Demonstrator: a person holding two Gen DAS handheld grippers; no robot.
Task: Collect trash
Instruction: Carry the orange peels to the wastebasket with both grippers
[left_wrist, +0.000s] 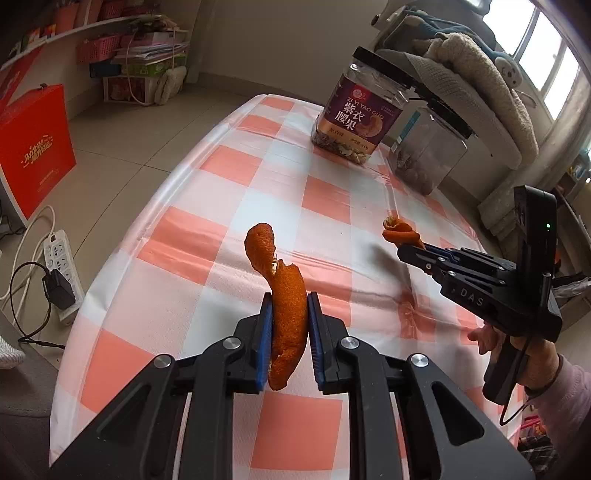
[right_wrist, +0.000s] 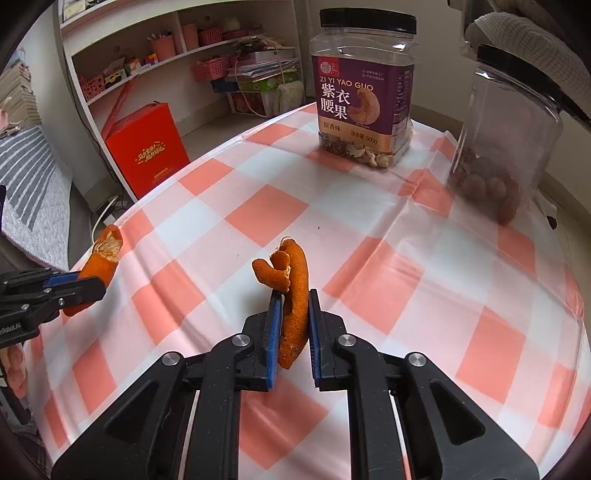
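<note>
orange peel (left_wrist: 286, 314) is seen clamped upright between the blue pads of the left gripper (left_wrist: 290, 325), pinched near its lower half so the curled top stands free above the fingers and clear of the checked counter (left_wrist: 229, 166). over on the other side, a second, rolled strip of peel (right_wrist: 293, 295) is gripped the same way by the right gripper (right_wrist: 291, 321), its fingers clenched on the strip's middle. both scraps look lifted off the cloth, presumably to be carried to a bin that is not shown, while the labelled nut jar (right_wrist: 364, 92) and the clear jar (right_wrist: 506, 147) are left standing at the far end.
</note>
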